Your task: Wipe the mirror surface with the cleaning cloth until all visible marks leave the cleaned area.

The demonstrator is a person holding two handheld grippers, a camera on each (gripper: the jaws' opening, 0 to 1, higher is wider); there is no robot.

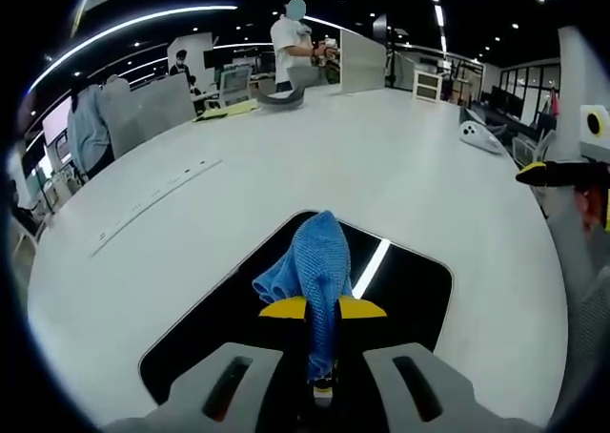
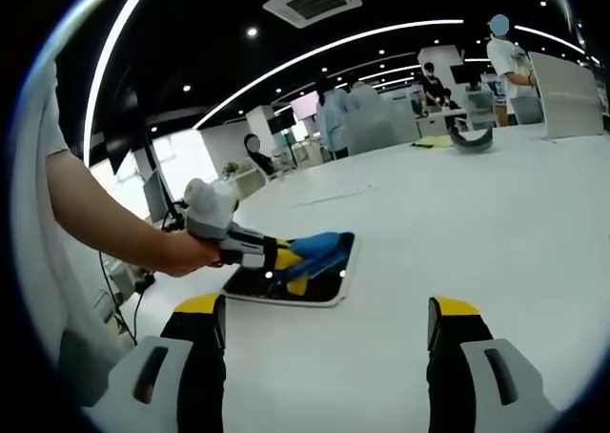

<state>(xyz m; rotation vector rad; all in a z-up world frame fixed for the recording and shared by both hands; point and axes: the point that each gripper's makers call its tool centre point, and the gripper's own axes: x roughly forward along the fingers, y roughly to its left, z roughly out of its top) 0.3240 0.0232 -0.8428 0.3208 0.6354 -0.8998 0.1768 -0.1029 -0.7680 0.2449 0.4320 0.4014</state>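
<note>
- The wiping step is under way, as I judge it: the left gripper (image 1: 323,309) is pinching a blue knitted cleaning cloth (image 1: 313,261) between its yellow-tipped fingers (image 1: 283,308), which are clamped on the cloth just above the glass.
- The dark rectangular mirror with a pale frame (image 1: 410,290) is lying flat on the white tabletop (image 1: 334,156), low and central in the left gripper view; in the right gripper view it is sitting left of centre (image 2: 329,287), with the left gripper reaching over it (image 2: 286,258).
- The right gripper (image 2: 329,333) is hovering well apart from the mirror, its fingers spread wide and holding nothing.
- Whether any marks are lingering on the glass is too small to tell.
- Next, I expect, the cloth needs pressing down and sweeping across the uncovered glass.
- No containers are appearing on the tabletop.
</note>
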